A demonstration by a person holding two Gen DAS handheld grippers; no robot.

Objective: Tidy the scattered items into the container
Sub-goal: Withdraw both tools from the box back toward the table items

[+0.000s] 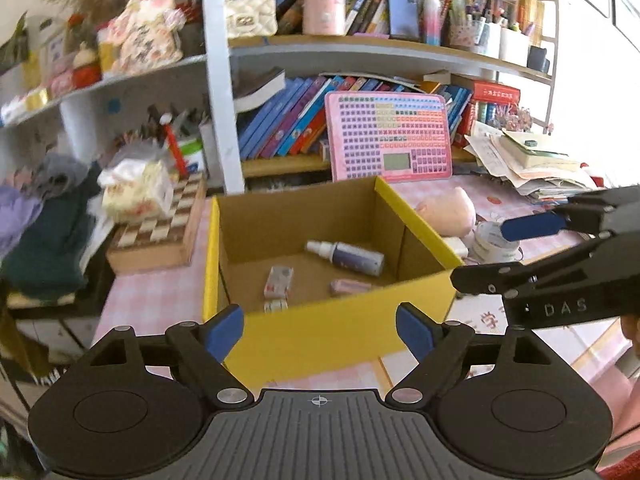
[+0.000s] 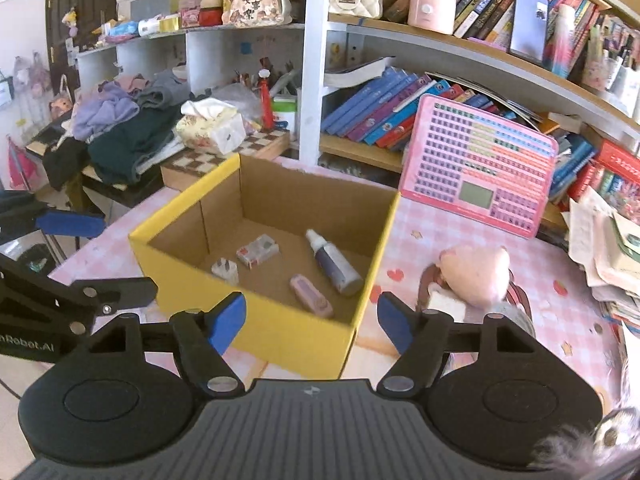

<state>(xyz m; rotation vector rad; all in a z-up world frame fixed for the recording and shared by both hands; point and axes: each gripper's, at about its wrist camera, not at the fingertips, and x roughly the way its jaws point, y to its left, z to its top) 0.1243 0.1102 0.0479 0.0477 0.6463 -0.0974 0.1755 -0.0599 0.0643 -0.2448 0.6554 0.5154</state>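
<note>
A yellow cardboard box (image 1: 320, 332) (image 2: 256, 340) stands on the pink checked table. Inside lie a purple spray bottle (image 1: 348, 257) (image 2: 334, 262), a small white packet (image 1: 278, 281) (image 2: 258, 251), a pink case (image 1: 350, 286) (image 2: 311, 295) and a white plug (image 2: 225, 271). My left gripper (image 1: 320, 330) is open and empty just before the box's near wall. My right gripper (image 2: 312, 318) is open and empty at the box's near right corner; it also shows in the left wrist view (image 1: 532, 228). A pink plush (image 2: 476, 270) (image 1: 448, 210), a tape roll (image 1: 494, 242) and a white block (image 2: 446, 304) lie right of the box.
A pink keyboard toy (image 2: 480, 170) leans on the bookshelf behind the box. A chessboard box (image 1: 160, 232) with a tissue pack (image 2: 212, 128) sits at the left. A paper pile (image 2: 612, 256) is stacked at the right. Clothes (image 2: 120, 132) lie far left.
</note>
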